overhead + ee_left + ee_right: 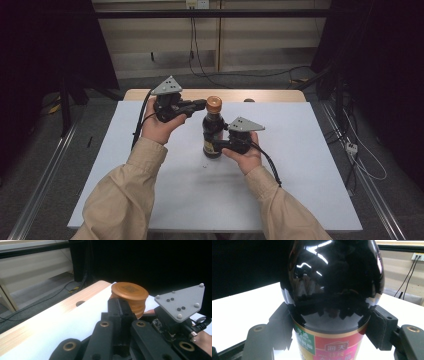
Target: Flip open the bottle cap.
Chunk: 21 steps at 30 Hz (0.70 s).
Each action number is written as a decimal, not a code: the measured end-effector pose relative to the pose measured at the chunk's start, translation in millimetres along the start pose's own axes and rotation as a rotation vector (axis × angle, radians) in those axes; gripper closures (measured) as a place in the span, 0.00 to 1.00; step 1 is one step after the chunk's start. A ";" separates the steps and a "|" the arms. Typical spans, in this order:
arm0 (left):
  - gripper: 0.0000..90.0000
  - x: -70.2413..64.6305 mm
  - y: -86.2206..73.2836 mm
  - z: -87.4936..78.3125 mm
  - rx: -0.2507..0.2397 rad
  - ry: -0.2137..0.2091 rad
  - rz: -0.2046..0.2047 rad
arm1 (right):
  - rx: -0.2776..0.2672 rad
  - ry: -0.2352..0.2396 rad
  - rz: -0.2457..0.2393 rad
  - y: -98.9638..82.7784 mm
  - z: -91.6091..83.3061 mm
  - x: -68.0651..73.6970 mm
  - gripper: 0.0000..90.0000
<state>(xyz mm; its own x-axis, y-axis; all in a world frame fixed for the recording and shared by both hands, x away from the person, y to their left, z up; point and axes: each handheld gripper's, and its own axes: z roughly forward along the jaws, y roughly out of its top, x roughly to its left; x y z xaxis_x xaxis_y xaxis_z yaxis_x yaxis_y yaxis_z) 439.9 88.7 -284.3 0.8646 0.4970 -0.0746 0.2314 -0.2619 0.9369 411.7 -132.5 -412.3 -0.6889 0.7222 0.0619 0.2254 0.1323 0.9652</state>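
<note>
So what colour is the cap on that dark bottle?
The cap is orange-brown, clearest in the left gripper view.

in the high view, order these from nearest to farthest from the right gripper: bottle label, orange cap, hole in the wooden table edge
1. Bottle label: low on the bottle, just beside the right gripper.
2. Orange cap: on top of the bottle.
3. Hole: at the table's far wooden edge.

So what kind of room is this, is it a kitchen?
Probably not a kitchen; more likely a lab set up for recording. A lone table stands between metal floor rails, loose cables run about, and dark curtains hang at the sides.
</note>
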 end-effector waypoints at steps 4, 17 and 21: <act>1.00 -1.5 2.2 0.1 -0.005 0.004 0.000 | -0.001 0.000 0.002 -0.2 -0.3 -0.1 0.34; 1.00 -2.3 6.5 2.6 -0.016 0.002 -0.003 | -0.003 -0.003 0.009 -0.1 -0.3 -1.5 0.34; 1.00 -1.9 6.7 3.5 -0.017 0.001 -0.003 | -0.005 -0.006 0.015 -0.2 -0.4 -2.2 0.34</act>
<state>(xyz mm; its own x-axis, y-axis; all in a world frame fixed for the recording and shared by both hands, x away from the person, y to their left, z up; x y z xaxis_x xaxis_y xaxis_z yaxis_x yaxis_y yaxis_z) 441.4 83.1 -279.1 0.8637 0.4981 -0.0769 0.2259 -0.2461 0.9426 412.9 -134.4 -412.6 -0.6812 0.7282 0.0752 0.2322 0.1174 0.9656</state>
